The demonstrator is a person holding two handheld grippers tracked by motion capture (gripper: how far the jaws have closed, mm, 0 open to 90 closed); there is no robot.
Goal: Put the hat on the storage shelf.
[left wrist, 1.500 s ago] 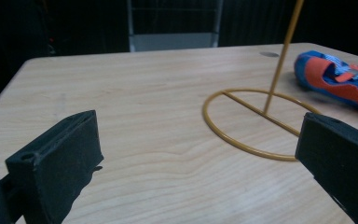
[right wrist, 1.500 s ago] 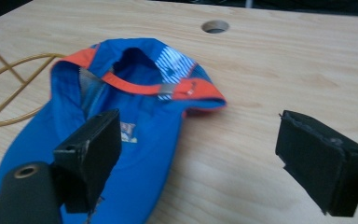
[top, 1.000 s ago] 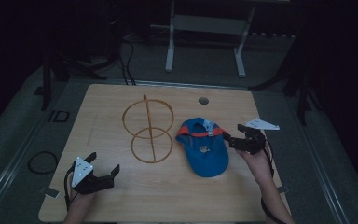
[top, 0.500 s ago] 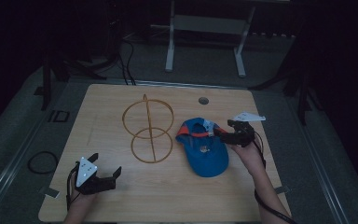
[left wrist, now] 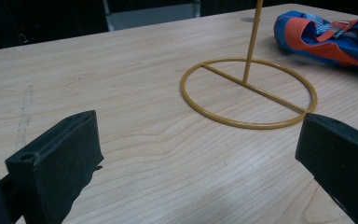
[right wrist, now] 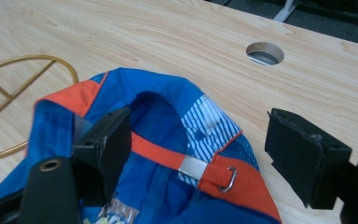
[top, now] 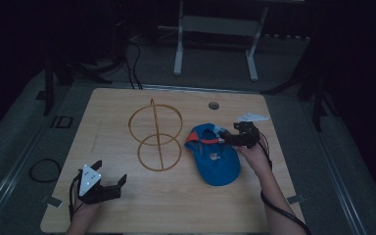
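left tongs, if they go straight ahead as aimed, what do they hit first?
Probably the base ring of the yellow wire stand, which lies dead ahead of the open left tongs across bare table. The blue cap sits off to the side, likely missed. Depth is hard to judge.

Dim room, wooden table (top: 127,205), grey floor (top: 24,147), white stand (top: 215,44) behind.

I work in what looks like a dim lab or studio: a bare wooden table (top: 127,205) with a cable hole (top: 214,105), cables (top: 136,68) across grey floor, a white metal stand (top: 215,44) behind.
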